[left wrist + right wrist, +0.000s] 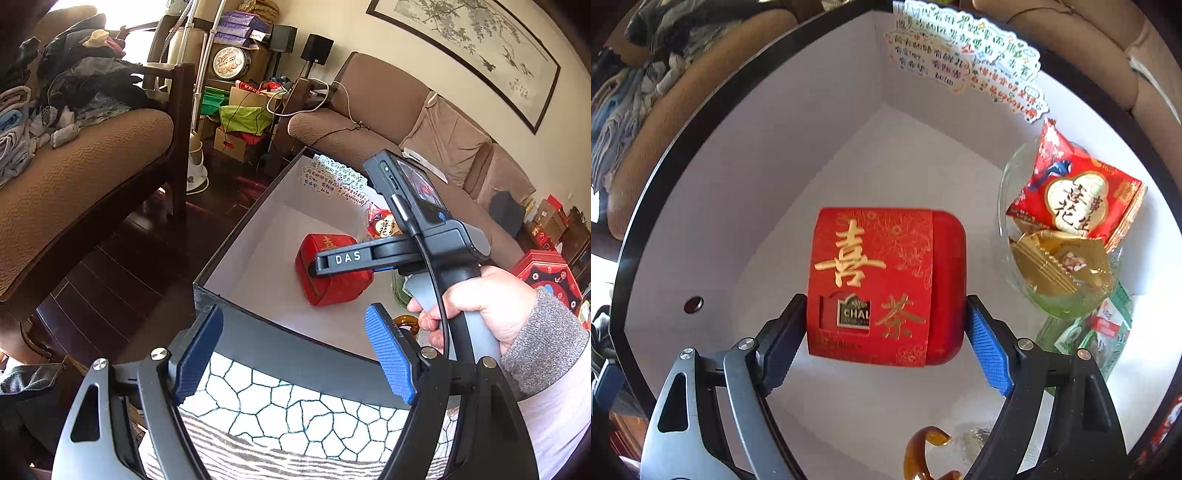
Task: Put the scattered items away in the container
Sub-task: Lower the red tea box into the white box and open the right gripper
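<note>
Red tea box (882, 288) sits inside the container (746, 155), on its white floor near the middle, gold characters facing up. Right gripper (886, 332) points straight down into the container with the box between its 2 blue pads (988, 349); both pads sit at or just beside the box's side faces, and I can't tell from this angle whether they actually press on it. Jaws are wide, about the box's width.

Left wrist view: left gripper (291, 354) hovers over the container's near rim, pads spread, nothing between them. Same view shows a hand (491, 314) in a grey cuff on the right gripper's handle, with the red tea box under that tool's fingers.

Also in the container, against the right wall: glass bowl (1060, 295) holding a red snack packet (1078, 192) and a gold wrapped sweet (1060, 266); green packets (1104, 332) just beside the bowl. Amber hair clip (925, 452) on the floor at the near edge. Handwritten sticker note (964, 55) on the far wall. Container rests on a crackle-pattern cloth (295, 406).
</note>
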Demonstrator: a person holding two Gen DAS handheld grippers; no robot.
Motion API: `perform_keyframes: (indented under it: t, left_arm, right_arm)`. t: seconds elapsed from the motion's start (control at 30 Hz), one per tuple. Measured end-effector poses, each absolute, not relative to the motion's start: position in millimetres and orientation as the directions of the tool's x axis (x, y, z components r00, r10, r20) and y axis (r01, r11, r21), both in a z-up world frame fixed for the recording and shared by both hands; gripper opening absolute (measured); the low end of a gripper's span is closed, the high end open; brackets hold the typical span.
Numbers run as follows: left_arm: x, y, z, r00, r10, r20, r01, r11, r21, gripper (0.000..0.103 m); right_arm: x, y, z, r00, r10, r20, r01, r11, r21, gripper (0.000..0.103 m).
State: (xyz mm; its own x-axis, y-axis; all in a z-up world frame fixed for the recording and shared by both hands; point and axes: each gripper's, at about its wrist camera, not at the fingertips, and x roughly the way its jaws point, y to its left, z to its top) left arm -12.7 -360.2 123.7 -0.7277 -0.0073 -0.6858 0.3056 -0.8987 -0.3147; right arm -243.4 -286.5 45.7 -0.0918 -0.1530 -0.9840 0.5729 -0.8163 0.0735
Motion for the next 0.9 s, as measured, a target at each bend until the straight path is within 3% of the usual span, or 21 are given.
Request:
perform_keyframes:
  t: [0.17, 0.33, 0.5, 0.73, 0.9]
  left_arm:
    - [-12, -355, 125, -0.718, -0.014, -0.696, 0.293, -0.913, -0.284, 0.080]
    - [-11, -356, 126, -0.714, -0.018, -0.700, 0.296, -0.914, -0.278, 0.080]
    - [-11, -361, 124, -0.716, 0.005, -0.698, 0.303, -0.898, -0.318, 0.080]
    - [-13, -355, 121, -0.701, -0.014, -0.713, 0.304, -0.910, -0.281, 0.080]
    - [-14, -352, 121, -0.700, -0.006, -0.714, 0.295, -0.913, -0.282, 0.080]
  right_arm:
    - [-231, -284, 34, -0.059, -0.082, -0.995, 0.593, -0.804, 0.032, 0.074]
    - [-241, -278, 38, -0.037, -0.153, -0.988, 0.528, -0.842, 0.110, 0.068]
    - [-266, -278, 45, -0.044, -0.250, -0.967, 0.422, -0.882, 0.209, 0.067]
    - [-290, -282, 38, -0.035, -0.372, -0.927, 0.277, -0.895, 0.349, 0.068]
    - [-291, -286, 42, -0.068, -0.374, -0.925, 0.255, -0.903, 0.346, 0.070]
